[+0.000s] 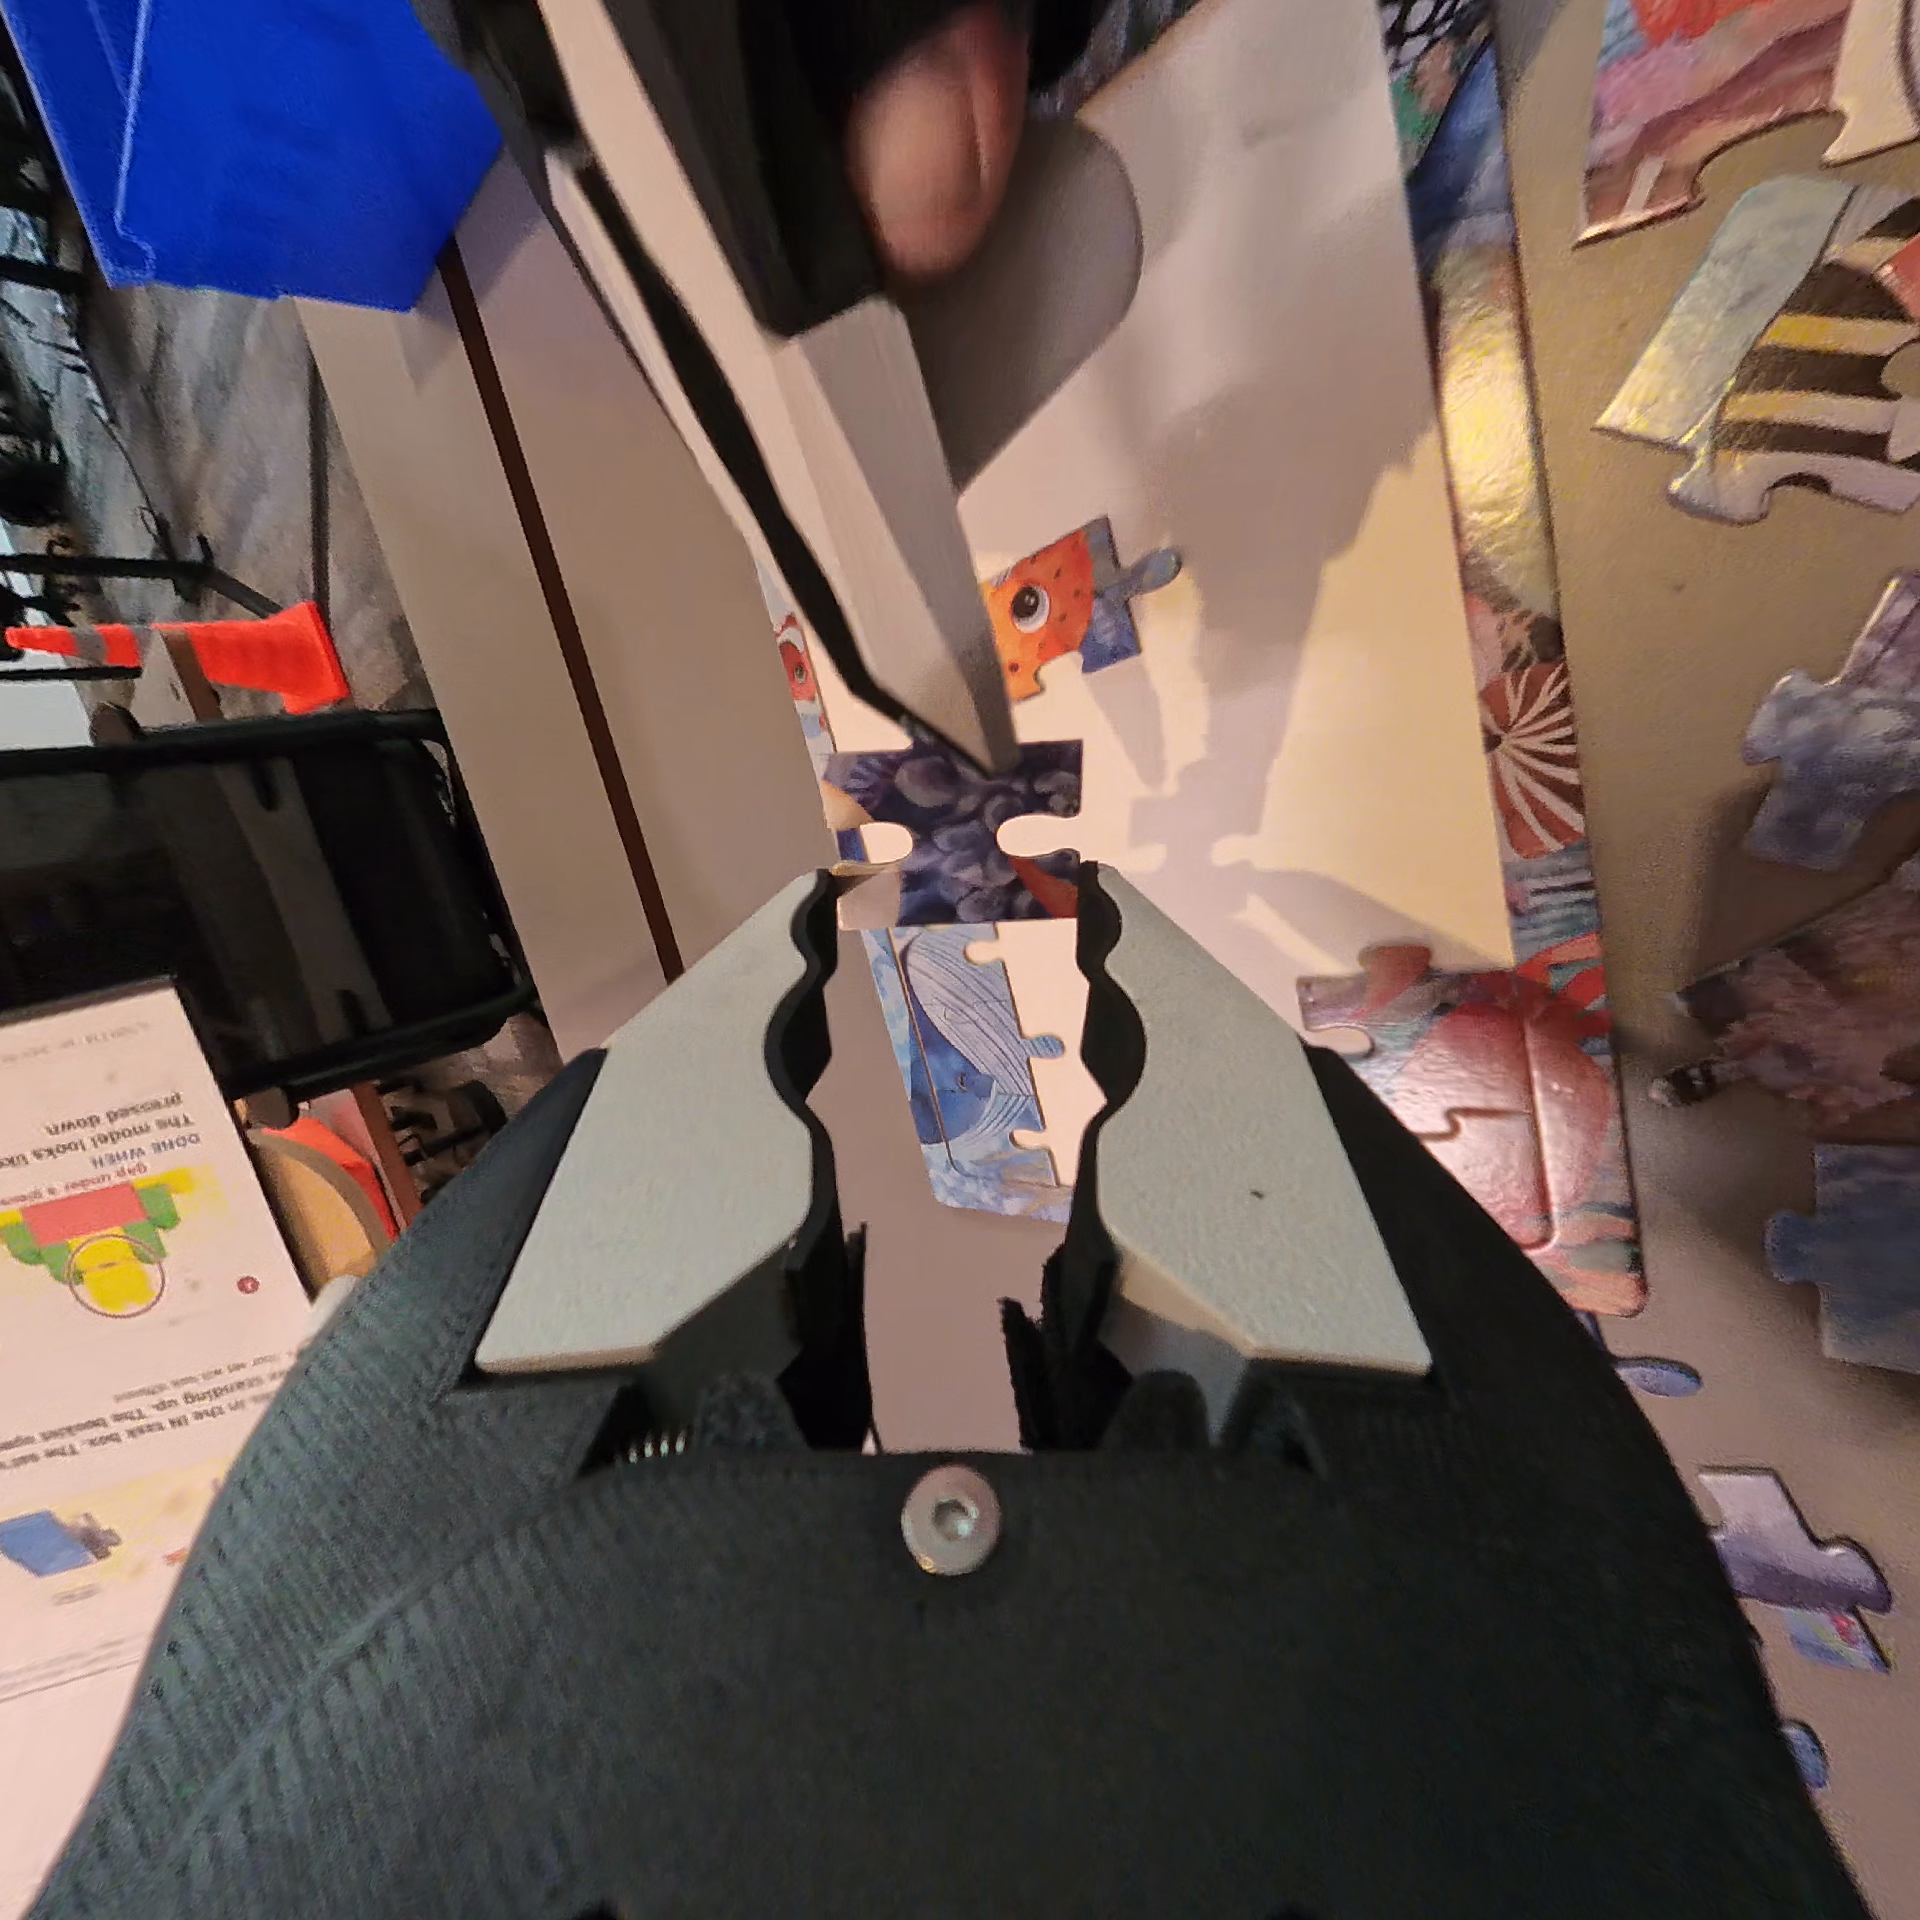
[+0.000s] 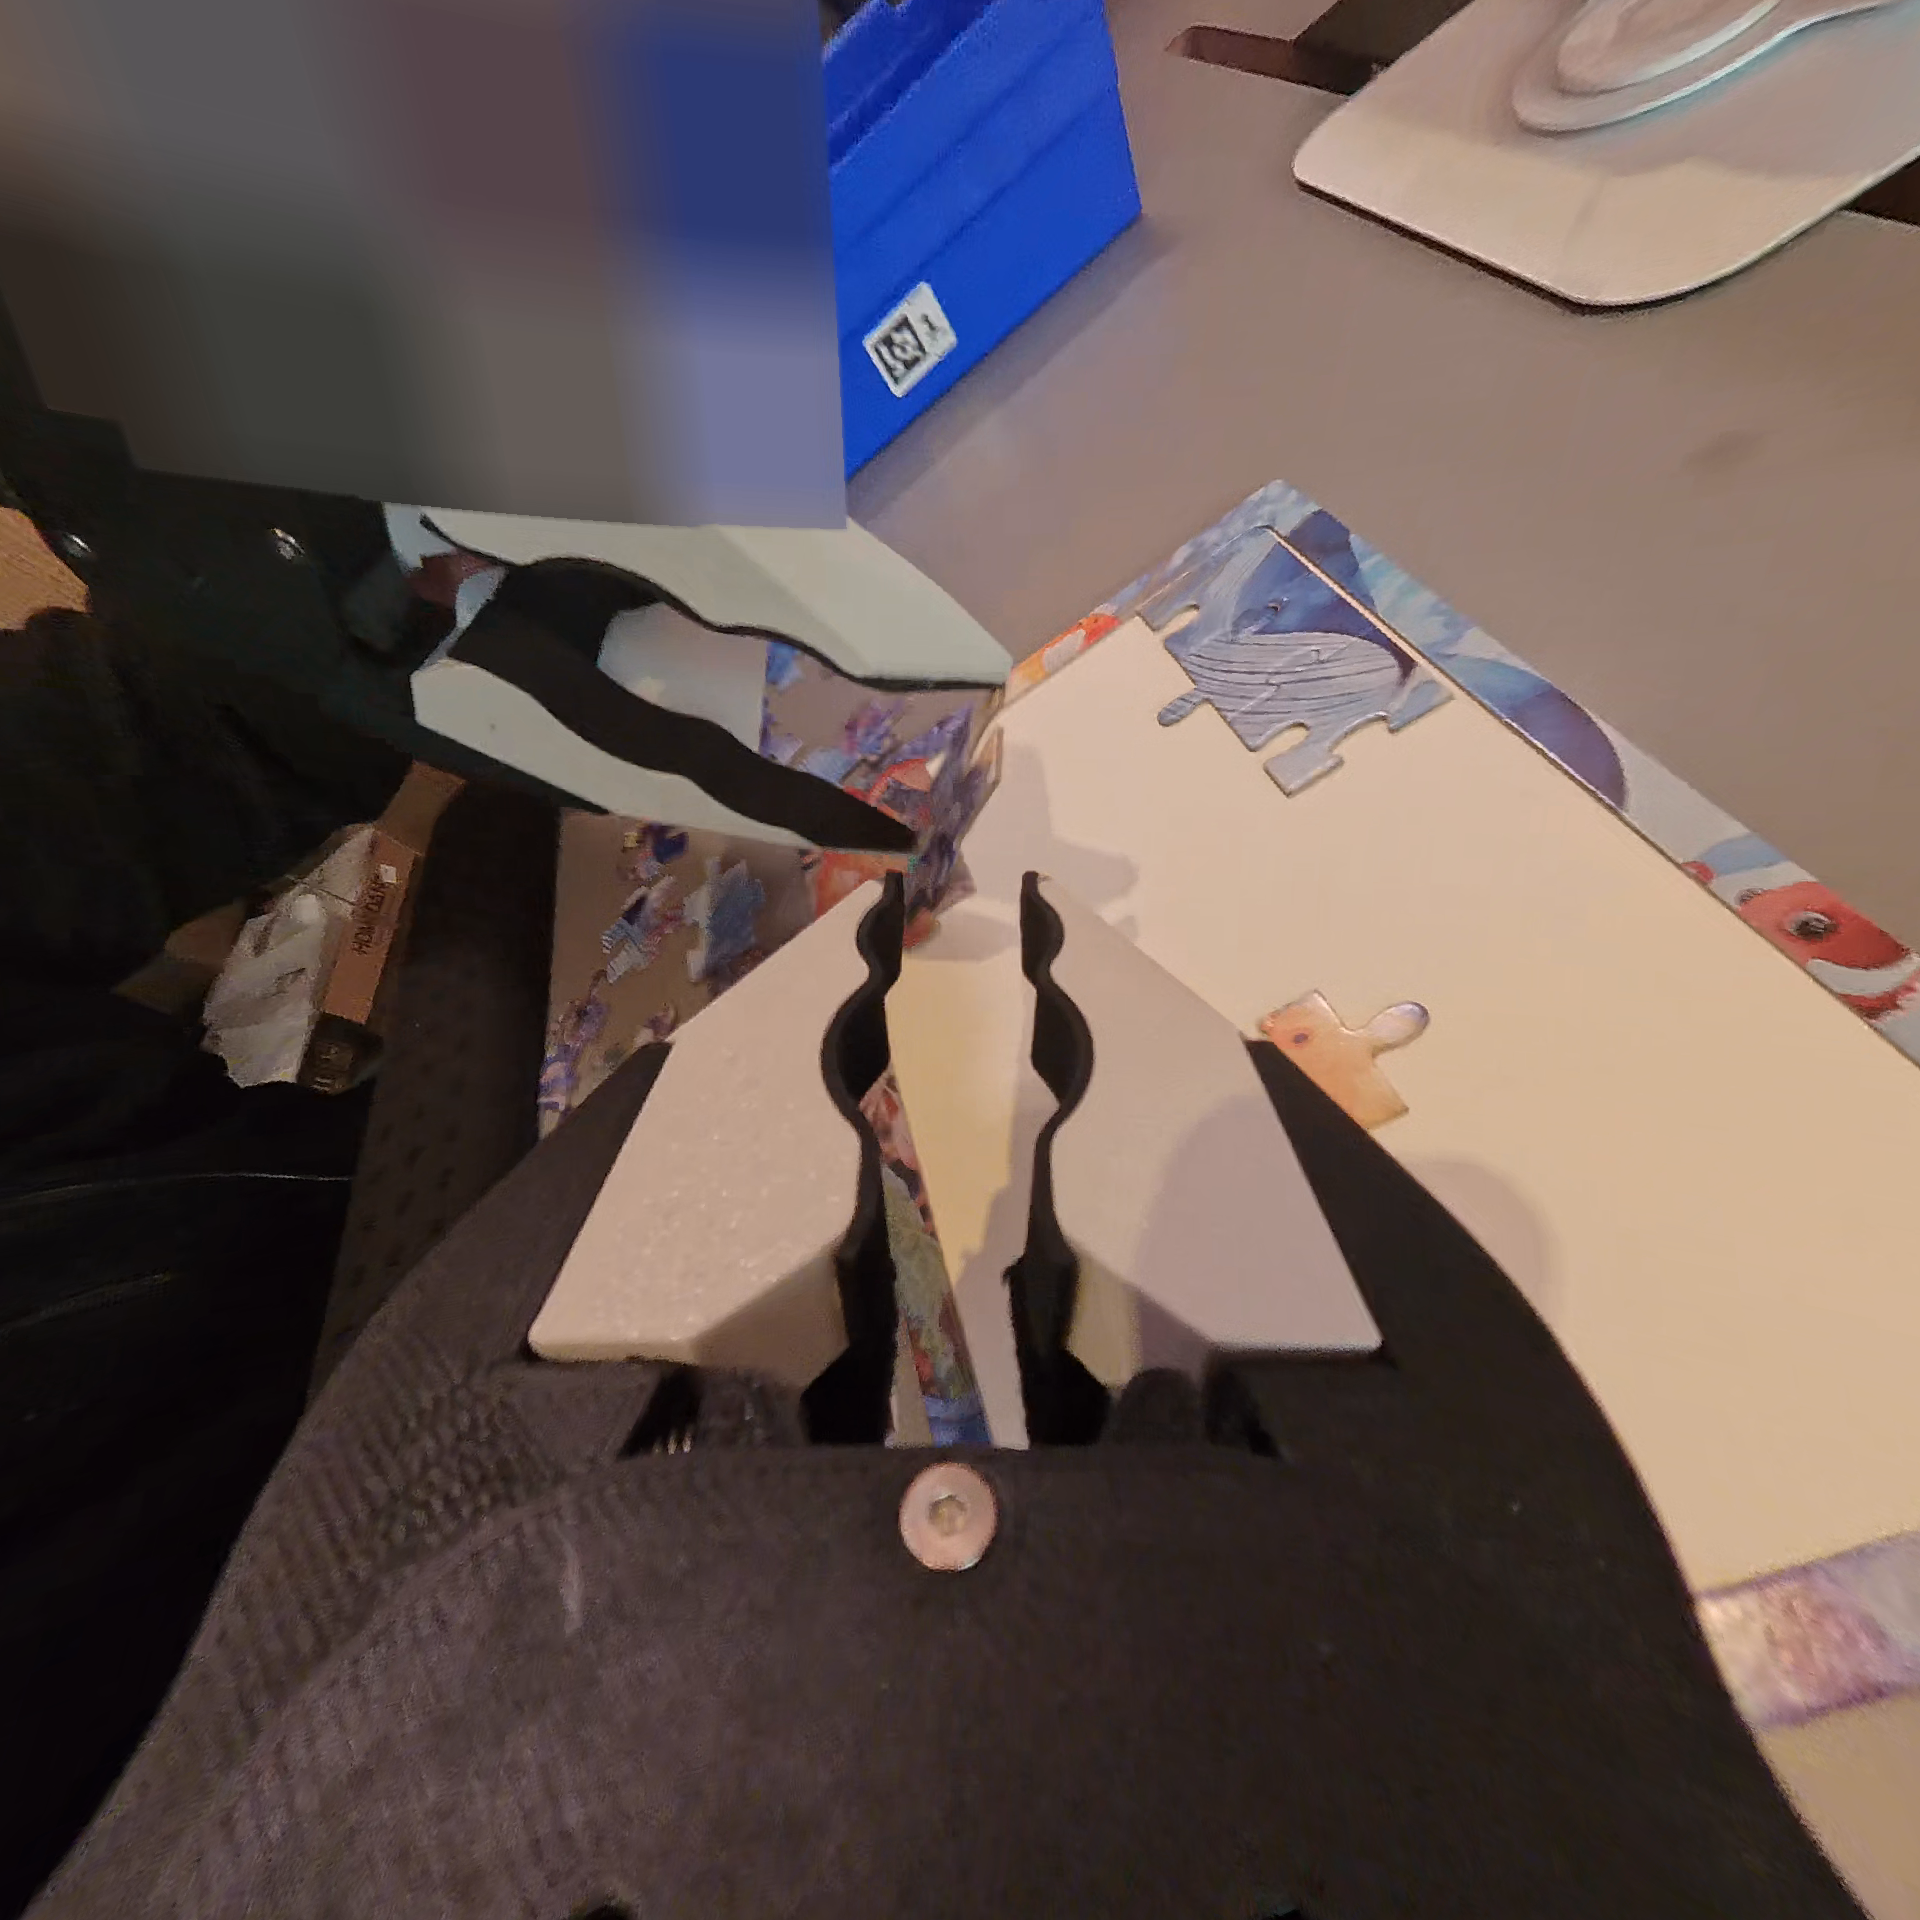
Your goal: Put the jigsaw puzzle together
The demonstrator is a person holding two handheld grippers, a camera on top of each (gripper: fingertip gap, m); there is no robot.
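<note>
puzzle barely started
your left gripper (image 1: 958,891) grips a purple piece (image 1: 961,831); right gripper (image 2: 961,896) open, empty. board (image 2: 1455,1091) mostly bare, loose pieces (image 1: 1829,769) left.

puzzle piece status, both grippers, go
Left gripper shut on purple piece. Right gripper open, one fingertip on its far edge. Whale piece seated beyond.

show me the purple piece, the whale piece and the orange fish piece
purple piece (image 1: 961,821), left wrist view, its middle
whale piece (image 2: 1283,665), right wrist view, the whale's body
orange fish piece (image 1: 1044,608), left wrist view, beside the fish's eye
</note>
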